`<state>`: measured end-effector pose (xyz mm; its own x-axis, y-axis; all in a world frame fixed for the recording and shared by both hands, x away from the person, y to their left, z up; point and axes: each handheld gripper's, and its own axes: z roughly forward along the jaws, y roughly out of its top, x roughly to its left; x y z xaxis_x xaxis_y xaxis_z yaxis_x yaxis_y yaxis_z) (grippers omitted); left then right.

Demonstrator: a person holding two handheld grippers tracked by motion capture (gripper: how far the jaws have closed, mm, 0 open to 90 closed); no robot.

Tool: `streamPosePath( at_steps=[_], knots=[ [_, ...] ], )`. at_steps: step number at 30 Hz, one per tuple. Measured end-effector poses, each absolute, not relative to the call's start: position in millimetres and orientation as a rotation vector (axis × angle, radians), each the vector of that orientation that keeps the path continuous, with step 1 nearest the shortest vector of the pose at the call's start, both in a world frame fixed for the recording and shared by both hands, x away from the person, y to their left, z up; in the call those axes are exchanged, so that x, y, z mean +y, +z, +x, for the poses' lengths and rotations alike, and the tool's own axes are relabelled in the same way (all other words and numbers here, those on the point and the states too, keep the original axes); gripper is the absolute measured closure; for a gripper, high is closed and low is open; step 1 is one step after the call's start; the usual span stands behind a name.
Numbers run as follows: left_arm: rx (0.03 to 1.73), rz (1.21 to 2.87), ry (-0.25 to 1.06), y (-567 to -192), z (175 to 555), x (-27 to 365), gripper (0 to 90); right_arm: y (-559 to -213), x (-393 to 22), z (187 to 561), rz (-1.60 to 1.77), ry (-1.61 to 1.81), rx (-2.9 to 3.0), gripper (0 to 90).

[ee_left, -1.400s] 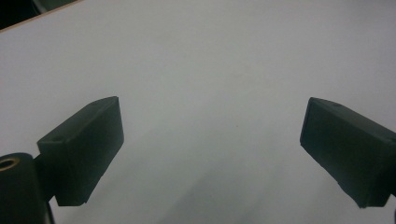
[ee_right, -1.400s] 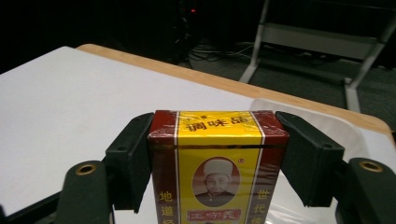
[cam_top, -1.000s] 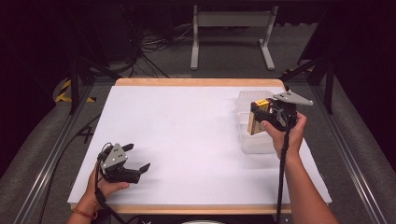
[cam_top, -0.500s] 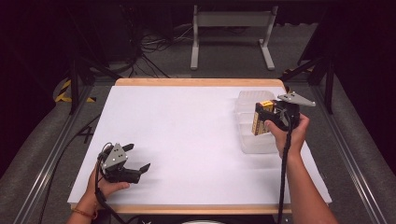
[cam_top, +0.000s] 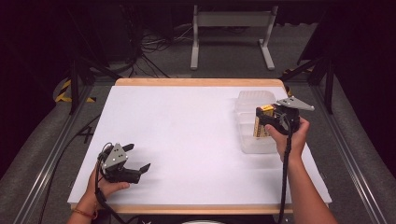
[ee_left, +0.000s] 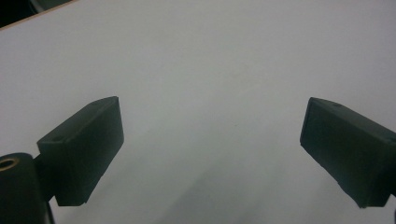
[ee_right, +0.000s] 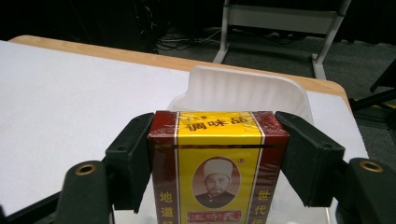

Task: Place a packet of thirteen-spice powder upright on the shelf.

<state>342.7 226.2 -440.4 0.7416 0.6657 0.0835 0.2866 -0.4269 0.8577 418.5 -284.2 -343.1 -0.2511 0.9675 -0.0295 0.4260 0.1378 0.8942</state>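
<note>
Box [ee_right: 218,172] of yellow and dark red card, printed with Chinese characters and a small portrait, sits clamped between the two black jaws of the right gripper [ee_right: 215,158], one jaw pressed flat against each narrow side. In the high view the right gripper [cam_top: 267,122] holds this box [cam_top: 261,122] upright at the right side of the table, above a clear plastic container [cam_top: 254,100] that rests on the white tabletop [cam_top: 187,135]. The container's pale ribbed lid or rim rises just behind the box in the right gripper view (whether the box touches the container cannot be told). A hand [cam_top: 292,135] grips the tool from the near side, and its cable trails down along the forearm.

Near the table's front left corner, the left gripper [cam_top: 137,158] lies low over the tabletop, its jaws spread wide apart with nothing between them. Beyond the far edge of the table, a grey metal stand [cam_top: 231,32] and loose cables lie on the dark floor.
</note>
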Motion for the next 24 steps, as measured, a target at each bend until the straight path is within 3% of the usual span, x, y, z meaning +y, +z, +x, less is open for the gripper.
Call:
streamPosePath(
  at_steps=[24],
  knots=[
    [0.72, 2.023, 0.523, -440.0, 342.2, 226.6, 6.7, -352.5, -292.3, 404.2, 1.325, 1.01, 1.831, 32.3]
  ],
)
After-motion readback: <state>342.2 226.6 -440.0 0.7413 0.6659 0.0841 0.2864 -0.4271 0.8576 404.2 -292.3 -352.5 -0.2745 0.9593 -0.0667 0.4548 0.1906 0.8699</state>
